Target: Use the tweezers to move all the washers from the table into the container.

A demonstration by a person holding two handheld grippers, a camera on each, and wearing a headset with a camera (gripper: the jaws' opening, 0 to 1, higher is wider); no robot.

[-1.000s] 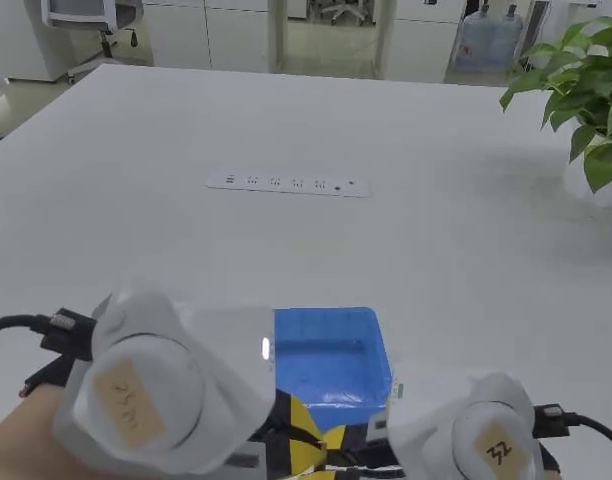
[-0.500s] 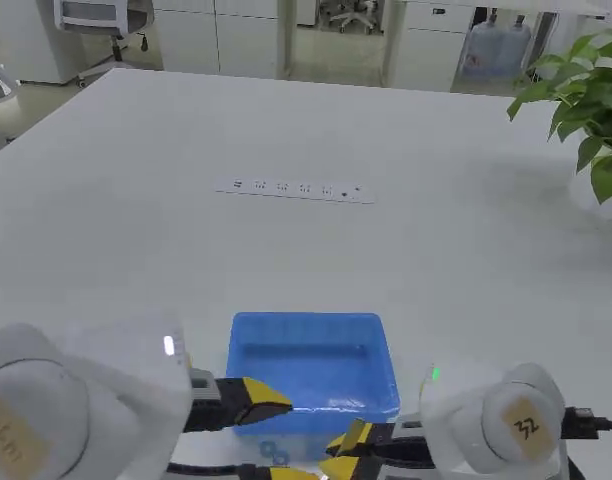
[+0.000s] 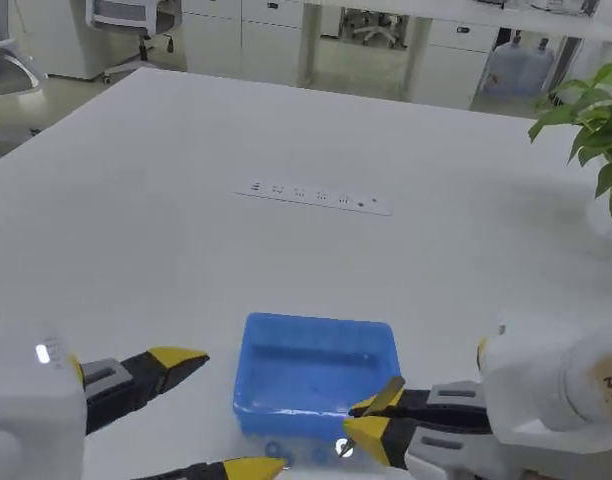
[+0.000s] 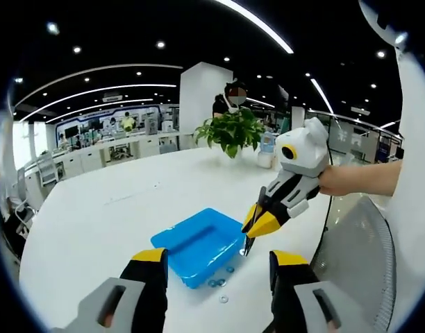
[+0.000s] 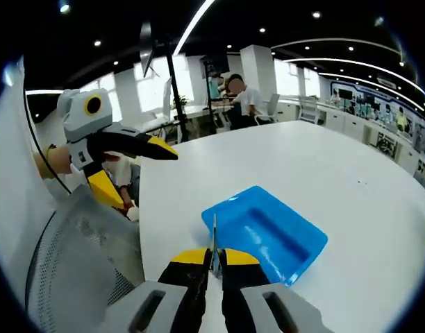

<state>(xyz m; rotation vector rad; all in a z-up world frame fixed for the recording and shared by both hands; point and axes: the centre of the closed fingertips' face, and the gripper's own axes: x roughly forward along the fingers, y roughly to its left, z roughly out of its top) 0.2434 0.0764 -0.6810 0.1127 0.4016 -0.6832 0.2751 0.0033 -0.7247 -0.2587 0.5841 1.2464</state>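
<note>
Right hand-held gripper (image 3: pixel 364 422), lower right, is clamped on the tweezers (image 5: pixel 214 239). Left hand-held gripper (image 3: pixel 211 415), lower left, gapes wide open. Washers (image 4: pixel 216 282) lie on the worktop (image 3: pixel 286 250) just beside the blue container (image 3: pixel 316 322), bottom centre.

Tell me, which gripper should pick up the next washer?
Probably the right gripper: it is shut on the tweezers, their tip close to the washers beside the container. The left gripper is open, holding nothing.

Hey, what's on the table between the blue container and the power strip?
Nothing. In the head view, the stretch of table between the blue container and the power strip is bare.
</note>
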